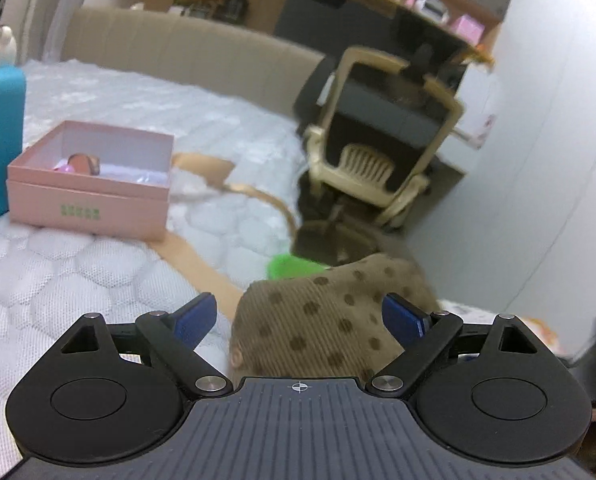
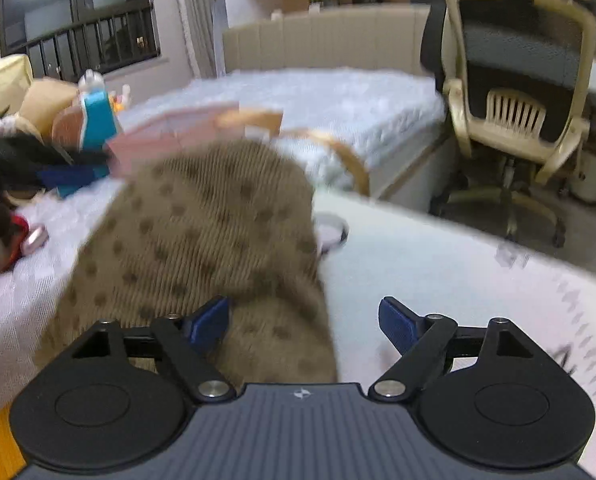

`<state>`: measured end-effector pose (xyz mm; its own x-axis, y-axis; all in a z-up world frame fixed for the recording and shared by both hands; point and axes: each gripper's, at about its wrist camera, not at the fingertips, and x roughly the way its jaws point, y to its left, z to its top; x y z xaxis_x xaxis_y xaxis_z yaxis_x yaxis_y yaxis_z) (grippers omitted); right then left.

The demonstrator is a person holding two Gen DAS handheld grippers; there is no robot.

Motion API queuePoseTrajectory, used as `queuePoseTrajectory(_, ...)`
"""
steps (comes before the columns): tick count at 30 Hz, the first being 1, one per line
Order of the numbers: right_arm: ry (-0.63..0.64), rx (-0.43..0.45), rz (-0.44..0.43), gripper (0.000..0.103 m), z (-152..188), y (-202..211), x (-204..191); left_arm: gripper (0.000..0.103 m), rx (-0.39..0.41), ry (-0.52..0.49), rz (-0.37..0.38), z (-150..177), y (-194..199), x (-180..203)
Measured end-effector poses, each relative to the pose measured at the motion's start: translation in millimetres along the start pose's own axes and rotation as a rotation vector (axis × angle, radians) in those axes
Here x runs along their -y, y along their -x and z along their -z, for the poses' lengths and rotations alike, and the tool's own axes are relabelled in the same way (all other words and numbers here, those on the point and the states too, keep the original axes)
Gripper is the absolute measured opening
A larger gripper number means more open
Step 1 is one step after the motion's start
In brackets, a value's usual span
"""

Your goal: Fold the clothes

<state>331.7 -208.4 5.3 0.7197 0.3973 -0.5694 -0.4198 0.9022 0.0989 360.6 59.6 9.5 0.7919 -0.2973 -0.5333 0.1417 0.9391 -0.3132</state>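
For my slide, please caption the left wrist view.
Open left gripper around a brown dotted garment near a pink box.

My left gripper [image 1: 300,318] has matt black plastic arms, bright metal pivot pins and blue fingers [image 1: 195,320]. Between them I see brown ribbed cloth with darker dots, the garment [image 1: 318,328]. At the bed's [image 1: 97,280] left edge, a smooth pink cardboard box [image 1: 87,200] sits on white quilted, pebbly fabric.
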Motion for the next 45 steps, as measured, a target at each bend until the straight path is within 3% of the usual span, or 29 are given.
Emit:
queuePoseTrajectory(4,0.020,0.083,0.031,0.083,-29,3,-9,0.095,-0.090,-0.050,-0.042,13,-40,3)
queuePoseTrajectory(8,0.021,0.127,0.120,0.083,-53,-32,-16,0.097,-0.127,-0.050,-0.040,18,-54,7)
queuePoseTrajectory(10,0.072,0.077,0.210,0.083,-55,-64,-15,0.097,-0.111,-0.067,-0.054,20,-49,9)
queuePoseTrajectory(13,0.084,-0.070,0.291,0.083,-38,-101,-2,0.097,-0.083,-0.049,-0.051,22,-26,6)
queuePoseTrajectory(17,0.000,-0.073,0.310,0.083,-21,-74,20,0.097,-0.070,-0.075,-0.033,43,13,10)
queuePoseTrajectory(23,0.067,0.018,0.216,0.083,22,0,0,0.098,-0.088,-0.178,-0.083,85,33,31)
queuePoseTrajectory(28,0.008,-0.090,0.127,0.084,52,16,-9,0.099,-0.116,-0.181,-0.108,101,35,41)
queuePoseTrajectory(32,-0.024,-0.106,0.066,0.085,68,32,-14,0.099,-0.122,-0.211,-0.134,107,44,51)
queuePoseTrajectory(36,0.101,-0.125,0.004,0.085,79,42,-39,0.099,-0.124,-0.253,-0.164,114,49,57)
queuePoseTrajectory(40,0.138,-0.066,-0.017,0.085,68,50,-50,0.099,-0.124,-0.254,-0.181,118,53,59)
queuePoseTrajectory(45,0.103,0.020,-0.007,0.098,32,46,-50,0.100,-0.129,-0.247,-0.178,119,50,57)
